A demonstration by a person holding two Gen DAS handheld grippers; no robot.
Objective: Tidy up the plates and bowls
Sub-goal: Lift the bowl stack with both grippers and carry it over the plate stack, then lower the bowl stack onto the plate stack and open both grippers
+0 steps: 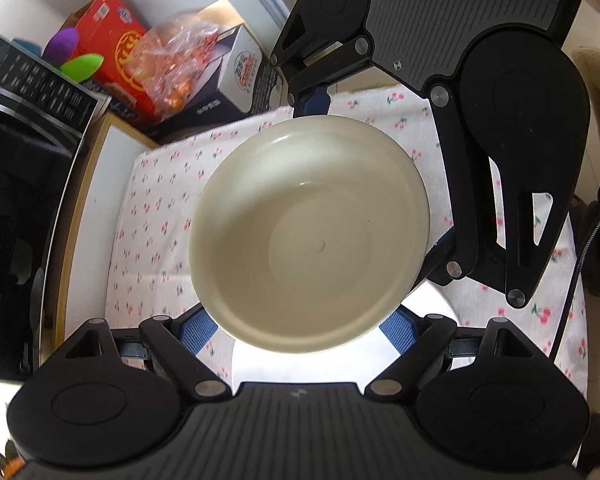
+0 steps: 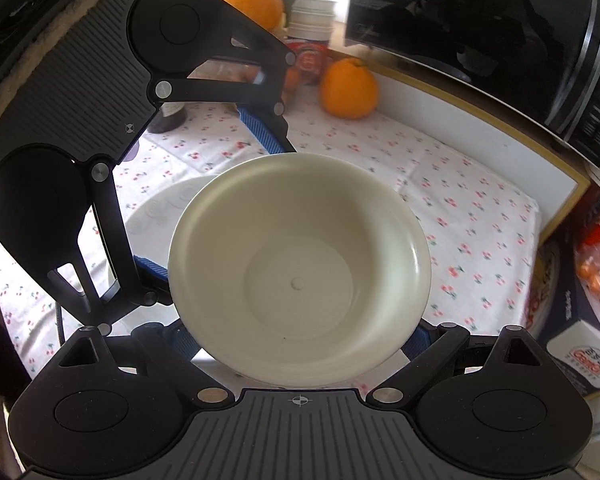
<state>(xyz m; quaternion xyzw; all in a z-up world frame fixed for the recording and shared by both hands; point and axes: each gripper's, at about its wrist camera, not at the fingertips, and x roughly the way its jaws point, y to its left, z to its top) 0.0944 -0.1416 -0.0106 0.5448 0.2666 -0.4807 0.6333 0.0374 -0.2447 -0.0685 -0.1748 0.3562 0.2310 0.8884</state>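
A cream bowl [image 1: 308, 232] [image 2: 300, 272] hangs upright above the cherry-print cloth [image 1: 152, 208]. Both grippers hold it from opposite sides. My left gripper [image 1: 296, 332] has its blue pads [image 1: 196, 332] wide apart and pressed against the bowl's near rim. My right gripper [image 2: 298, 340] grips the bowl the same way from its own side, and it shows in the left wrist view at the top right [image 1: 374, 178]. The left gripper [image 2: 204, 196] shows at the upper left of the right wrist view. Below the bowl a white plate [image 2: 160, 208] [image 1: 312, 364] lies on the cloth, mostly hidden.
A black microwave [image 1: 12, 200] [image 2: 480, 20] stands along one side of the cloth. Behind it are a red box [image 1: 112, 48], a bag of wrapped sweets [image 1: 172, 60] and a dark box [image 2: 580, 340]. Two oranges [image 2: 348, 88], stacked cups [image 2: 312, 20] and a dark bottle [image 2: 172, 116] stand at the far edge.
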